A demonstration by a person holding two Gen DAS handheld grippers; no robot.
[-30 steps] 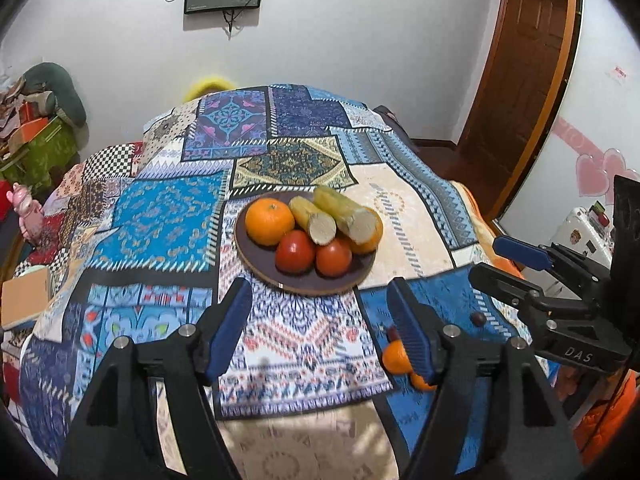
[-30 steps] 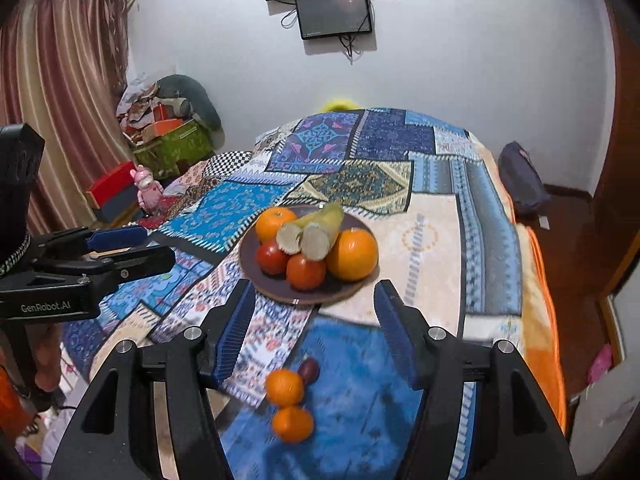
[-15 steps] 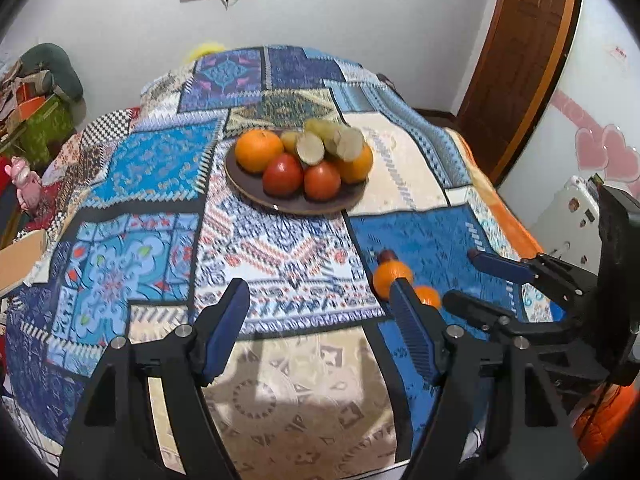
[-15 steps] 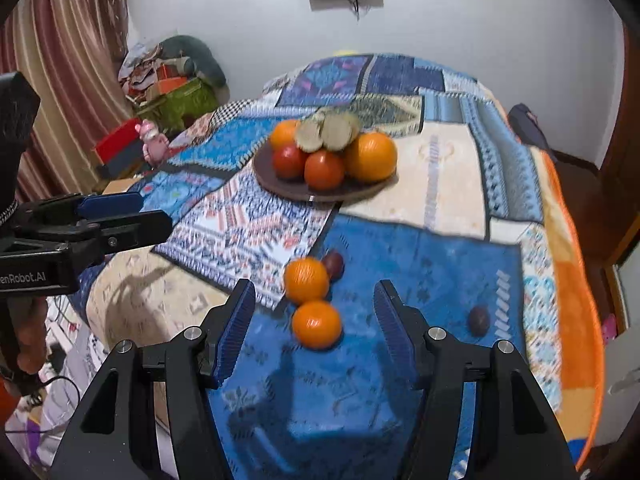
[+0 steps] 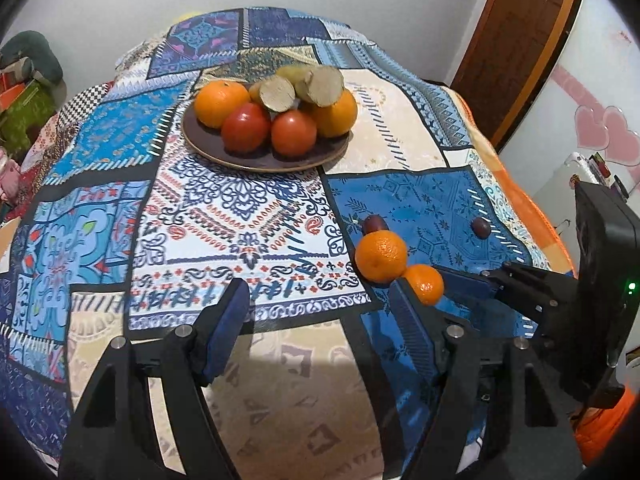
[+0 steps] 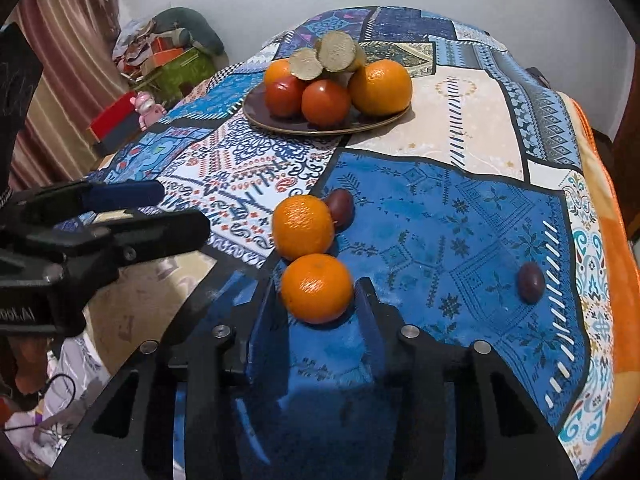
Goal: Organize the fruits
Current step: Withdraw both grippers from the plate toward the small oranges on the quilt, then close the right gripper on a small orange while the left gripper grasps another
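Note:
A brown plate [image 5: 224,151] [image 6: 260,120] holds oranges, red tomatoes and two cut sugarcane pieces. Two loose oranges lie on the blue patch of the quilt: a far one [image 5: 381,256] [image 6: 303,226] and a near one [image 5: 425,283] [image 6: 317,289]. Two dark plums lie there: one [image 5: 374,224] [image 6: 341,208] behind the far orange, one [image 5: 480,227] [image 6: 531,282] to the right. My right gripper [image 6: 318,300] has its jaws closed in around the near orange, both pads at its sides. My left gripper [image 5: 320,312] is open and empty above the quilt's near edge.
The patchwork quilt [image 5: 248,216] covers a bed. A wooden door [image 5: 516,40] stands at the right. Boxes and clutter [image 6: 168,60] and a pink toy [image 6: 146,106] sit left of the bed. The left gripper shows at the left of the right wrist view [image 6: 120,216].
Both grippers dropped lower and closer to the quilt. My right gripper moved forward onto the near orange and its jaws narrowed around it. The left gripper stayed open.

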